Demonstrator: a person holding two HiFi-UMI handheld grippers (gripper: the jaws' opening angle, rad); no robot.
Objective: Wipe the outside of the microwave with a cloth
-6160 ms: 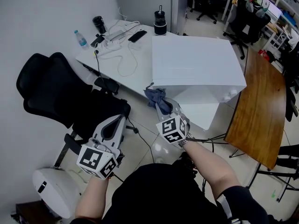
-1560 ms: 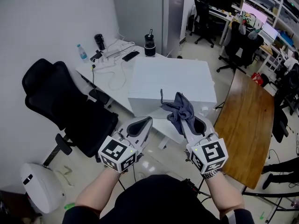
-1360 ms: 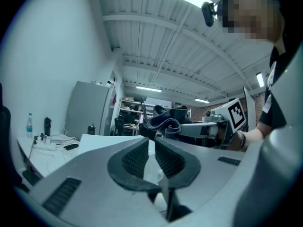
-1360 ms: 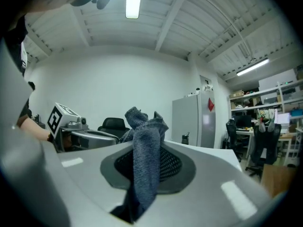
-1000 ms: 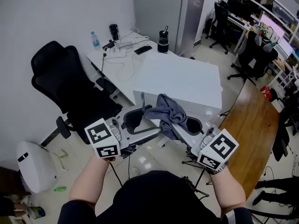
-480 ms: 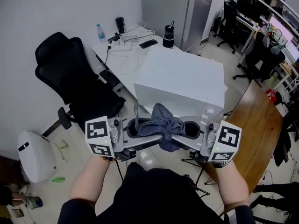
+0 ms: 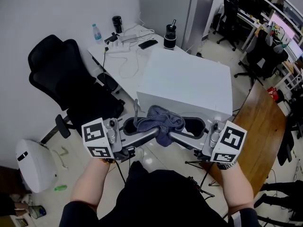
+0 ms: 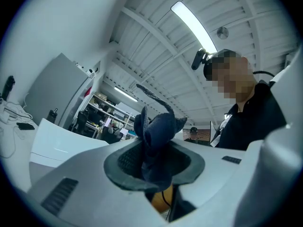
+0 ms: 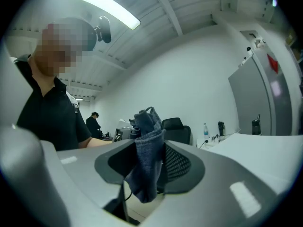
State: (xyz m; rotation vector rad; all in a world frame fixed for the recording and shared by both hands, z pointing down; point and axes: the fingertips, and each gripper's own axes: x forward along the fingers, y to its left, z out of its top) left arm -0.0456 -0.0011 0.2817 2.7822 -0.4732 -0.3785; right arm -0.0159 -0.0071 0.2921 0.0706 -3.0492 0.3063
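The white microwave [image 7: 189, 84] stands on a white desk in front of me. A blue-grey cloth [image 7: 158, 122] hangs bunched in the air before its front face. Both grippers point at each other across the cloth. My left gripper [image 7: 149, 129] is closing, and in the left gripper view its jaws [image 8: 154, 164] pinch the cloth [image 8: 158, 136]. My right gripper [image 7: 177, 131] is opening. In the right gripper view the cloth [image 9: 149, 150] hangs loosely between its jaws [image 9: 149, 167], with bare pad showing beside it.
A black office chair [image 7: 61, 74] stands left of the desk. The desk's far end holds a water bottle [image 7: 96, 32], cables, a phone and a black flask [image 7: 169, 34]. A wooden table [image 7: 258, 122] is at the right. A white round appliance [image 7: 33, 164] sits on the floor.
The right gripper carried the cloth away from the microwave's front. Both grippers swung inward to face each other. The left jaws closed round the cloth, and the right jaws spread apart.
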